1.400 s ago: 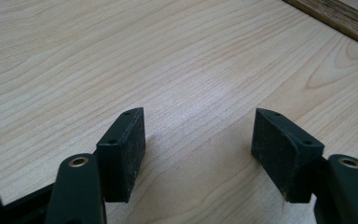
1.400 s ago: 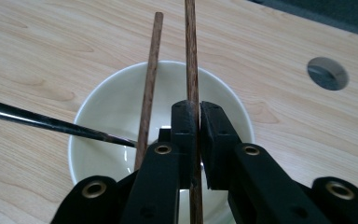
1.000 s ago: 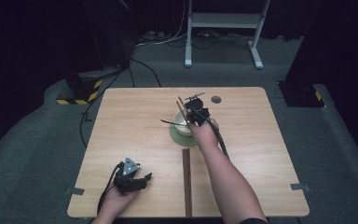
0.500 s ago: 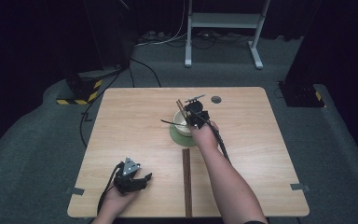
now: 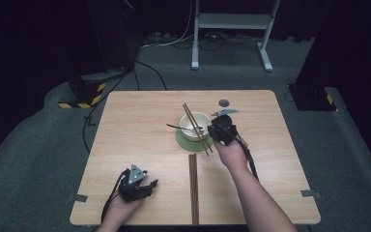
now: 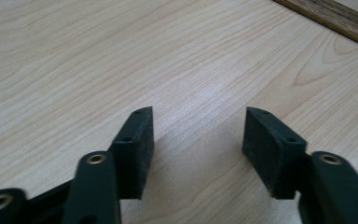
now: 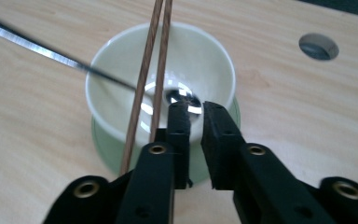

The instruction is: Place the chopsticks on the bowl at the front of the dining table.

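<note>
A cream bowl (image 5: 193,124) (image 7: 200,60) stands on a green saucer (image 5: 186,141) near the middle of the wooden table (image 5: 135,121). A pair of brown chopsticks (image 5: 196,128) (image 7: 156,56) lies slanted across the bowl's rim. A metal spoon (image 5: 176,127) (image 7: 51,53) rests in the bowl, handle pointing left. My right gripper (image 5: 213,130) (image 7: 196,109) is just right of the bowl, shut with nothing between its jaws; the chopsticks pass beside its left jaw. My left gripper (image 5: 146,185) (image 6: 198,121) sits low over bare table at the front left, open; its jaws have just been closing on nothing.
A long dark wooden strip (image 5: 193,188) (image 6: 331,18) lies on the table from below the saucer to the front edge, between the two hands. A round hole (image 5: 223,102) (image 7: 318,45) is set in the tabletop behind the bowl. Cables and a metal stand are on the floor beyond.
My right gripper has drawn back from over the bowl to its right side. The chopsticks now lie lower across the bowl. The left hand has stayed in place.
</note>
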{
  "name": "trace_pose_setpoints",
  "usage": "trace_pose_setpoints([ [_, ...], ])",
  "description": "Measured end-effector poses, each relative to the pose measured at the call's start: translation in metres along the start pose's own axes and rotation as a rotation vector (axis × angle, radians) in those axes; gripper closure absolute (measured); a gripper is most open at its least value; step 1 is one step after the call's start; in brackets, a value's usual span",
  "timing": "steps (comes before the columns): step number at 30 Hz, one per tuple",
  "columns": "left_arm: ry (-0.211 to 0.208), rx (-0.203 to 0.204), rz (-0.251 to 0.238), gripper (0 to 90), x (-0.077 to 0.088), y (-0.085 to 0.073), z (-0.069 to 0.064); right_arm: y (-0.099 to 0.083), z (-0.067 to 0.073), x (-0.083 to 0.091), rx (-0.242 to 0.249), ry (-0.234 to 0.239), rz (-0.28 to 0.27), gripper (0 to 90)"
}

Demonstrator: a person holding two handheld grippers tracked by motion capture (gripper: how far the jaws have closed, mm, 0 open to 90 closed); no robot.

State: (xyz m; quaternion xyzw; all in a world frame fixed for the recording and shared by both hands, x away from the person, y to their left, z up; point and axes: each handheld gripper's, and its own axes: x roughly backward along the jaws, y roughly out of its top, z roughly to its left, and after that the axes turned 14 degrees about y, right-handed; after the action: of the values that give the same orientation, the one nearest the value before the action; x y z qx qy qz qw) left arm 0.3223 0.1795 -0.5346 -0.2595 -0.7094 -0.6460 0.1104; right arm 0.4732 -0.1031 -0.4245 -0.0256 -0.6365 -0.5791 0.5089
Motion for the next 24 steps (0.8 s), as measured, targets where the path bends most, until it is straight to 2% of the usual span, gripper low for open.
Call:
trace_pose_setpoints([
  [1,0.0,0.0,0.0,52.6,0.0,0.0,0.0,0.0,0.0,0.0,0.0,0.0,0.0,85.1],
  [2,-0.011,0.02,0.015,56.4,-0.001,0.008,-0.002,-0.015,-0.001,0.007,0.033,0.016,-0.004,88.8],
  [3,-0.011,0.02,0.015,59.6,-0.001,0.008,-0.002,-0.015,-0.001,0.007,0.033,0.016,-0.004,88.8],
  [4,-0.016,0.035,-0.002,62.8,-0.006,0.017,-0.007,-0.028,-0.003,0.012,0.058,0.03,-0.013,89.3],
  [5,-0.016,0.035,-0.002,64.5,-0.006,0.017,-0.007,-0.028,-0.003,0.012,0.058,0.03,-0.013,89.3],
  [6,-0.005,0.018,-0.011,64.5,-0.01,0.023,-0.009,-0.033,-0.003,0.013,0.065,0.038,-0.021,89.3],
  [8,0.005,0.018,-0.019,69.5,-0.018,0.033,-0.018,-0.045,-0.004,0.013,0.087,0.049,-0.051,88.8],
  [9,0.006,0.021,-0.037,69.5,-0.024,0.037,-0.023,-0.045,-0.004,0.013,0.087,0.049,-0.051,88.8],
  [10,-0.002,0.042,-0.044,72.7,-0.034,0.045,-0.035,-0.051,-0.005,0.009,0.098,0.063,-0.074,86.2],
  [11,-0.002,0.042,-0.044,73.8,-0.034,0.045,-0.035,-0.051,-0.005,0.009,0.098,0.063,-0.074,86.2],
  [12,0.0,0.082,-0.062,74.5,-0.048,0.053,-0.05,-0.056,-0.006,0.005,0.11,0.08,-0.087,82.4],
  [13,0.0,0.082,-0.062,75.1,-0.048,0.053,-0.05,-0.056,-0.006,0.005,0.11,0.08,-0.087,82.4],
  [14,0.008,0.082,-0.052,75.1,-0.054,0.057,-0.056,-0.058,-0.005,0.003,0.117,0.084,-0.095,81.9],
  [15,0.009,0.1,-0.065,75.7,-0.061,0.061,-0.066,-0.059,-0.004,0.002,0.126,0.086,-0.101,81.9],
  [16,0.011,0.089,-0.078,75.7,-0.071,0.069,-0.082,-0.062,-0.003,0.0,0.134,0.091,-0.118,82.0],
  [17,0.011,0.089,-0.078,75.6,-0.071,0.069,-0.082,-0.063,-0.003,-0.001,0.136,0.098,-0.123,82.2],
  [18,0.004,0.111,-0.085,75.3,-0.081,0.077,-0.095,-0.063,-0.003,-0.002,0.136,0.107,-0.126,82.4],
  [19,0.004,0.111,-0.085,74.8,-0.081,0.077,-0.095,-0.063,-0.003,-0.002,0.136,0.107,-0.126,82.4],
  [22,0.005,0.156,-0.097,74.3,-0.091,0.086,-0.109,-0.065,-0.002,-0.004,0.148,0.105,-0.13,83.0],
  [24,0.009,0.16,-0.107,72.5,-0.098,0.092,-0.119,-0.065,-0.002,-0.005,0.152,0.11,-0.136,83.2],
])
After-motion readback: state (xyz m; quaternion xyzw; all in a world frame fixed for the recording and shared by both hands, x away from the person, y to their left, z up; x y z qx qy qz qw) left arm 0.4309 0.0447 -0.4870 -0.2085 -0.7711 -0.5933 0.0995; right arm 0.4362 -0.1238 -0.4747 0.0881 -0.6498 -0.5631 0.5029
